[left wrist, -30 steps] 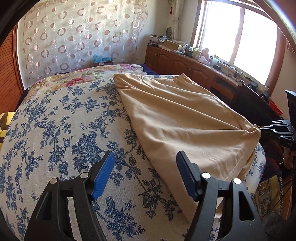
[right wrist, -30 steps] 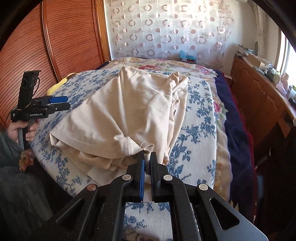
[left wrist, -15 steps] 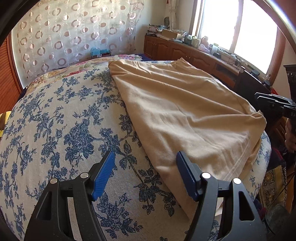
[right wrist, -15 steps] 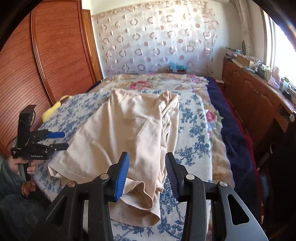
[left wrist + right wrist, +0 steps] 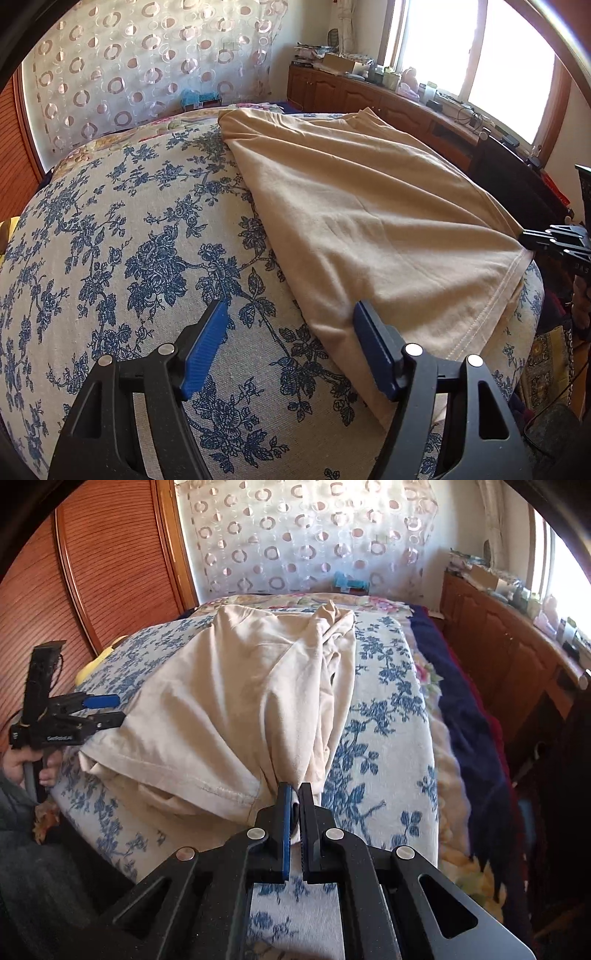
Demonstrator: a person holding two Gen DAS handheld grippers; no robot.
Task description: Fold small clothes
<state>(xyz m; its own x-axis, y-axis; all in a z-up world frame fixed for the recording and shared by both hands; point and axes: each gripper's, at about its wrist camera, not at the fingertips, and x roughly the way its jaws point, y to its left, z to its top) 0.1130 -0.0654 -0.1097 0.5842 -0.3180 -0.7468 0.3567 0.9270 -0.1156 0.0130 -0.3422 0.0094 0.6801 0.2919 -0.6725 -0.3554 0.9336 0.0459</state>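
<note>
A beige garment point(image 5: 369, 214) lies spread on the bed's blue-flowered cover point(image 5: 129, 240); it also shows in the right wrist view point(image 5: 236, 701). My left gripper point(image 5: 290, 325) is open, low over the cover, its right finger at the garment's near hem corner; it also shows in the right wrist view point(image 5: 107, 709). My right gripper point(image 5: 295, 794) is shut on the garment's near corner, with the cloth bunched toward it. In the left wrist view it point(image 5: 528, 238) sits at the garment's right corner.
A wooden cabinet point(image 5: 388, 99) with clutter runs under the window on the right. A dark blue blanket point(image 5: 469, 716) lies along the bed's right side. A wooden wardrobe point(image 5: 92, 572) stands left, a patterned curtain point(image 5: 295, 531) behind the bed.
My right gripper opened half a second ago and has shut again on the garment's near corner. My left gripper stayed open and moved closer to the hem.
</note>
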